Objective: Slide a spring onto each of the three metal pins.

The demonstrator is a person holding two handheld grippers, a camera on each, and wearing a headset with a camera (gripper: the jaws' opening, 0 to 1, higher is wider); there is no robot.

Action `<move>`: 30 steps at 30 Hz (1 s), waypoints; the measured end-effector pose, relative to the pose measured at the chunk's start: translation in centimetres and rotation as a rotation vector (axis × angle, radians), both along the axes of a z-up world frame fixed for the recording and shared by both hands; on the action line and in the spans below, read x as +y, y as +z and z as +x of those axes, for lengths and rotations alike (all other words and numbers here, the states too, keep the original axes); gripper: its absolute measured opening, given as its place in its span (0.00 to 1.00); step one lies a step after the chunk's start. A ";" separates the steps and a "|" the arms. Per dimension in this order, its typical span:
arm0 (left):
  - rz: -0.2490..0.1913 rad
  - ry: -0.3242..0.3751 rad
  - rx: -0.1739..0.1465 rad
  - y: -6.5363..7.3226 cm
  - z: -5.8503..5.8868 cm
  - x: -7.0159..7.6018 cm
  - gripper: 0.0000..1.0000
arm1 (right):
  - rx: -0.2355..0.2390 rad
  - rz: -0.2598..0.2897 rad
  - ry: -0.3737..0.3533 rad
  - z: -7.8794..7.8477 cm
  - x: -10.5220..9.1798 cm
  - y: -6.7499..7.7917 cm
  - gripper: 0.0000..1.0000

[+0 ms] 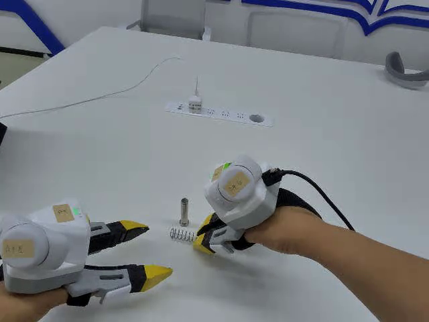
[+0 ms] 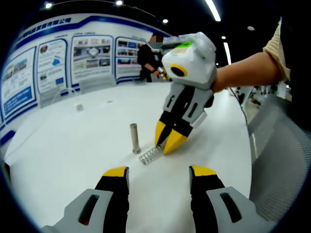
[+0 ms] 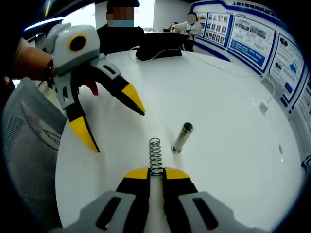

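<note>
Spring [image 1: 181, 234] is seen lying on its side in the near part of the white desk [image 1: 301, 147]. One end of it is gripped between the yellow tips of the right claw [image 1: 203, 243], which is clenched on it. The rest of the coil is laid out to the left, flat on the desk top. In the right gripper view the spring [image 3: 155, 153] is shown running straight away from the right claw [image 3: 156, 173], whose tips are drawn close together on its near end.

A single metal pin [image 1: 184, 211] is stood upright on the desk just beyond the spring, close to it but not touching. It is bare, with nothing threaded on it. In the left gripper view the pin [image 2: 134, 138] is seen just left of the spring [image 2: 149, 155] and of the tips of the right claw [image 2: 167, 141].

The left claw [image 1: 155, 250] is held at the near left, apart from the spring. Its jaws are spread wide and nothing is held between them; they are pointed to the right, toward the pin. The same wide gap is shown in its own view [image 2: 159, 171] and in the right gripper view [image 3: 116, 127].

Farther back on the desk, a white power strip [image 1: 219, 113] is laid, with a plug [image 1: 195, 103] set in it. A thin white cable [image 1: 100, 97] is trailed off to the left.
</note>
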State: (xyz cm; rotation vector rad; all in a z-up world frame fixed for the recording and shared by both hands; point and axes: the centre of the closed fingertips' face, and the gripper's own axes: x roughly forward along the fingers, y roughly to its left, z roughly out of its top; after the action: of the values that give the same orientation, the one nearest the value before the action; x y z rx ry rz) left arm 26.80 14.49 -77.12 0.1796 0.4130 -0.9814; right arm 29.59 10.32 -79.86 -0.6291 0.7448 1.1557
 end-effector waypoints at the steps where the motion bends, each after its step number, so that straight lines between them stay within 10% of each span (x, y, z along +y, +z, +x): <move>1: 0.000 -0.003 0.000 0.0 0.0 -0.1 0.51 | -0.002 0.000 0.003 -0.1 -0.1 0.1 0.11; 30: 0.003 -0.078 -0.038 0.9 -0.8 -2.2 0.39 | -0.015 0.001 0.115 -3.3 -1.1 3.3 0.11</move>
State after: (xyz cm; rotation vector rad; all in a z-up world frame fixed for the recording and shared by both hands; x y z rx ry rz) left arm 25.95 12.32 -76.18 0.2181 0.3754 -1.0526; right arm 26.26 9.26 -76.58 -0.6867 0.7025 1.2548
